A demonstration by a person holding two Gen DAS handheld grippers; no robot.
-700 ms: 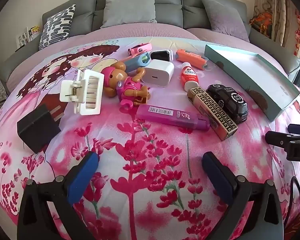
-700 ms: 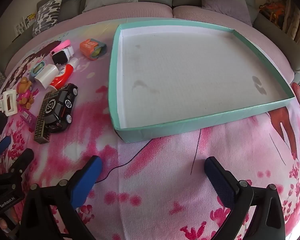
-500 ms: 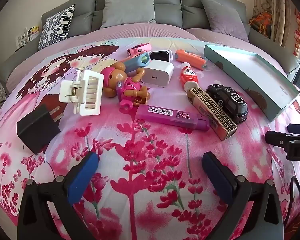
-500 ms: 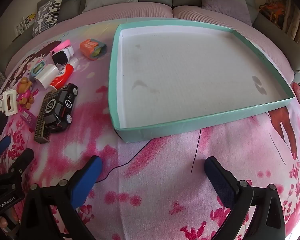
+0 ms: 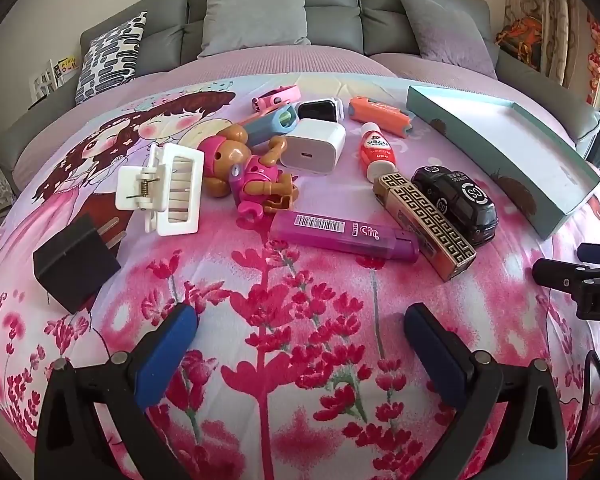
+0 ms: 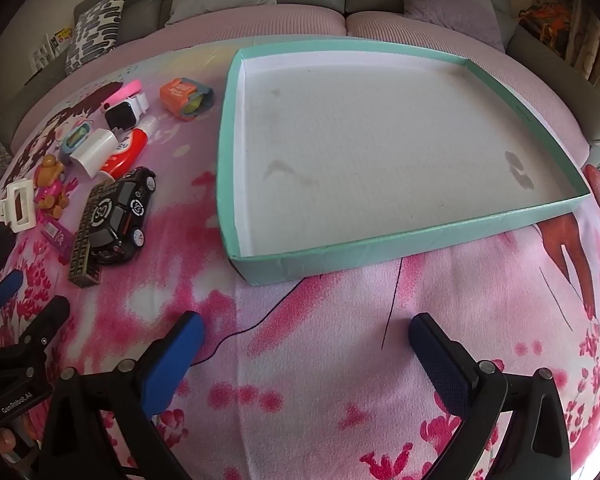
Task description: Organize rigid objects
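Note:
Small rigid objects lie on a pink floral bedspread: a purple lighter [image 5: 342,235], a patterned gold box [image 5: 424,225], a black toy car [image 5: 456,203], a white hair clip [image 5: 164,190], a toy bear [image 5: 246,172], a white charger [image 5: 314,146] and a black plug [image 5: 74,266]. My left gripper [image 5: 300,322] is open and empty, just short of the lighter. My right gripper [image 6: 306,330] is open and empty, in front of the empty teal tray [image 6: 420,246]. The tray's rim shows in the left wrist view [image 5: 496,156].
A red glue bottle [image 5: 376,150], an orange case [image 5: 380,114], a smartwatch [image 5: 318,109] and a pink band [image 5: 275,97] lie further back. A grey sofa [image 5: 280,20] with cushions stands behind. A thin black thread [image 6: 392,304] crosses the spread near the tray.
The left wrist view has drifted very slightly; both grippers stay open and nothing on the spread has moved.

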